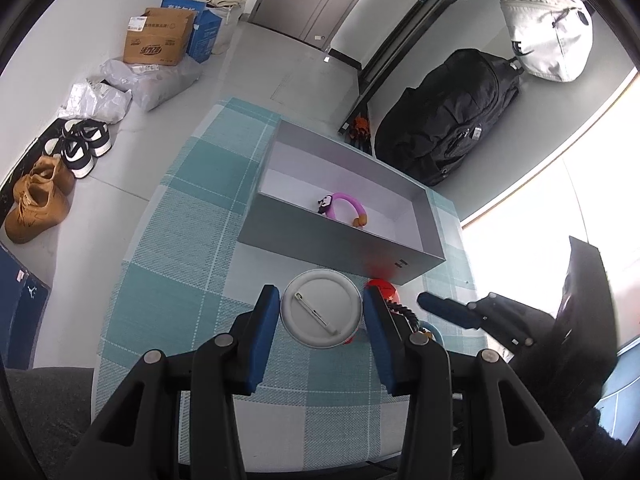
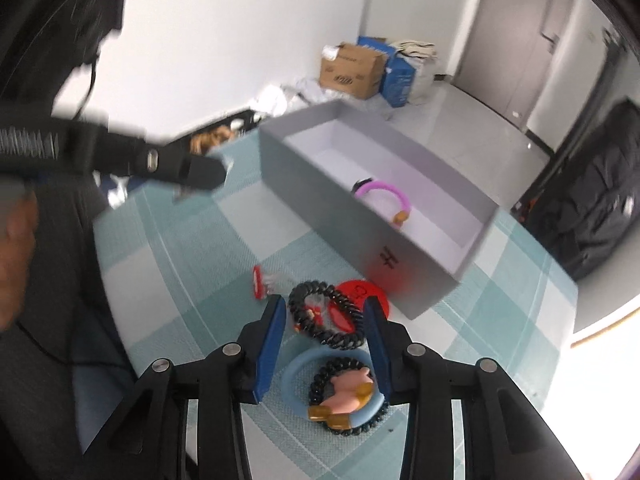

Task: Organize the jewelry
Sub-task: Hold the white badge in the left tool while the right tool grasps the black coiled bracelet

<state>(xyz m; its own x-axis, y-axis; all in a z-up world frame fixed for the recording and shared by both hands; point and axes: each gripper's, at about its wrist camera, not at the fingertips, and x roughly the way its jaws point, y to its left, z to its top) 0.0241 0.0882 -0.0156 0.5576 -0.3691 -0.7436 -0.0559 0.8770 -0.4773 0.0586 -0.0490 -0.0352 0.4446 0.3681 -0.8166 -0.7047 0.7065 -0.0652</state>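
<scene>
My left gripper (image 1: 322,300) is shut on a white round pin badge (image 1: 320,312), one blue pad against each side and its pin facing up. Just right of it lie a red badge (image 1: 382,286) and a blue ring (image 1: 434,328). My right gripper (image 2: 326,312) is shut on a black spiral hair tie (image 2: 340,340), which sits over the red badge (image 2: 360,292). Below the tie lies the blue ring (image 2: 296,376) with a pink pig charm (image 2: 348,392) and a second black spiral tie. The grey open box (image 1: 340,240) holds a purple bracelet (image 1: 344,204).
A teal checked cloth (image 1: 192,240) covers the table. A small red and white item (image 2: 258,282) lies left of the hair tie. On the floor beyond are a black backpack (image 1: 448,120), shoes (image 1: 40,200), cardboard boxes (image 1: 156,36) and a white bag (image 1: 548,36).
</scene>
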